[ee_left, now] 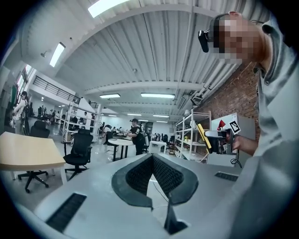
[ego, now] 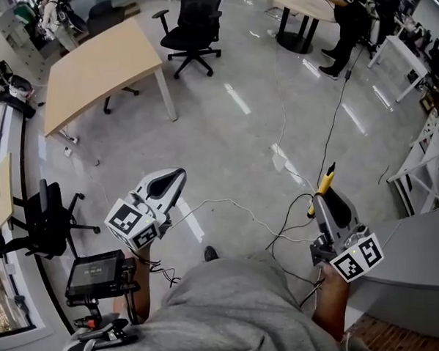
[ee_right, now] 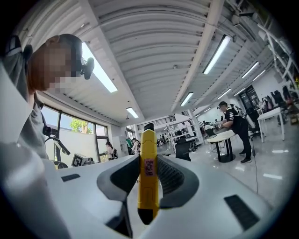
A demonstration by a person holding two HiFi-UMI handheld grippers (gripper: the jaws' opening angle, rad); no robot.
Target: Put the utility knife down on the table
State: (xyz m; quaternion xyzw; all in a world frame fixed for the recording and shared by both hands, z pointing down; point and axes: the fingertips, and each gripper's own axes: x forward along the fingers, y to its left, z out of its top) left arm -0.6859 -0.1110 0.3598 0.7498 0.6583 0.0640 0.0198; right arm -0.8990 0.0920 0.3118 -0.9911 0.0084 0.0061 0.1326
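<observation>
Clamped fingers of the right gripper [ego: 319, 200] [ee_right: 148, 158] pinch a yellow plastic utility knife [ego: 325, 183] [ee_right: 148, 179] between their dark ribbed pads. The knife runs lengthwise along the jaws, its black tip sticking out past them. It is held in the air over the floor, not resting on any table. The left gripper [ego: 175, 176] [ee_left: 152, 158] has its jaws together, tips touching, with nothing between them. Its own view also catches the knife off to the right, tilted in the other gripper. Each gripper carries a white cube with square black markers [ego: 133, 224] close to the person's grey shirt [ego: 249, 312].

Beside the left gripper, low at the left, stands a black device with a dark screen [ego: 95, 272], and just beyond it a black wheeled office chair [ego: 47, 217]. Thin black and white cables [ego: 276, 219] trail across the glossy grey floor [ego: 229, 127] between the two grippers and run on towards the far end. A flat grey surface [ego: 421, 248] lies just right of the right gripper. White open shelving [ego: 430, 149] stands behind it, and what it holds is too small to tell.

Farther off, a pale wooden table with white legs [ego: 100, 66] stands to the left, and a second black office chair [ego: 192, 32] is past its far corner. At the far end a person in black clothes [ego: 350, 27] leans at a round light-topped table [ego: 305, 5].
</observation>
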